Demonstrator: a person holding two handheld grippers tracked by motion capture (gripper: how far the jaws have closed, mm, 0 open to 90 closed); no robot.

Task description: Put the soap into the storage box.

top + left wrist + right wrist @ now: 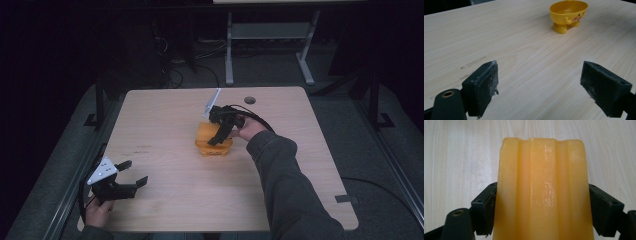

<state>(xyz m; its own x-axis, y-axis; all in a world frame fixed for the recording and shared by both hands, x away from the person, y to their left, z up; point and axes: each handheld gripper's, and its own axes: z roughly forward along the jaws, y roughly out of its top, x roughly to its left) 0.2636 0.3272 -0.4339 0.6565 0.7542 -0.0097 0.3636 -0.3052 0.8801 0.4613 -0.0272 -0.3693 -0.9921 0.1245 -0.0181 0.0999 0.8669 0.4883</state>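
My right gripper (218, 136) pinches the yellow block (541, 192) just above the bowl (568, 12) mid-counter; left gripper (136, 172) — jaws spread — waits near-left.

We see a light wooden table (165, 200) with rounded corners, its grain running across the top. A round cable hole (250, 100) sits near its far edge, and a few faint dark scuffs (142, 148) mark the left part of the surface. Near the centre stands a yellow bowl (568, 11) on two small feet, with a little face on its side. A dark patch (347, 198) at the near right edge is possibly tape.
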